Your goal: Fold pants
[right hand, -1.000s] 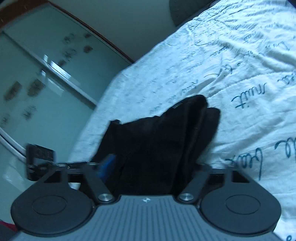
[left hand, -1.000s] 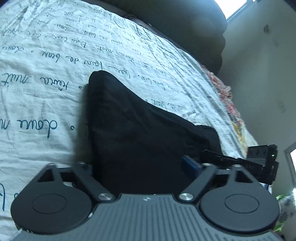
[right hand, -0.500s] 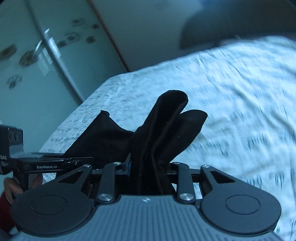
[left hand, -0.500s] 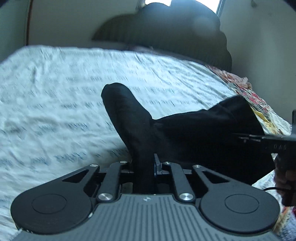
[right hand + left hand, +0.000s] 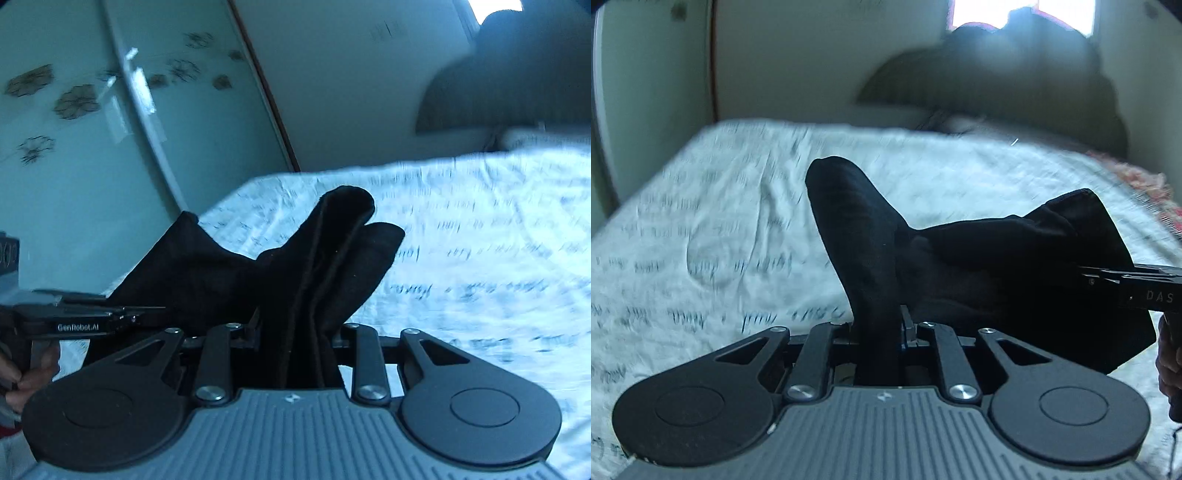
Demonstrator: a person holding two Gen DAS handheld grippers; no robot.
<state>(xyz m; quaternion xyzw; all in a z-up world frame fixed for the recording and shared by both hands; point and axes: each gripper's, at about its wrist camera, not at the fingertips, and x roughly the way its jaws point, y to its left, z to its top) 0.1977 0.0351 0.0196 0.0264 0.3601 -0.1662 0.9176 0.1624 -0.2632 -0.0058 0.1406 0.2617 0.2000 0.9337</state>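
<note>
Pants (image 5: 979, 266) hang lifted between us, left gripper (image 5: 877, 332) and right gripper (image 5: 299, 336) each clamped on cloth; next we carry them toward twelve o'clock over the bedsheet (image 5: 701, 240).

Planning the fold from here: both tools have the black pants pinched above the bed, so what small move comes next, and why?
Probably carry both corners forward and lower them onto the white printed sheet. The left tool and right tool each clamp bunched black pants, and the cloth hangs slack between them, so it needs laying flat.
</note>
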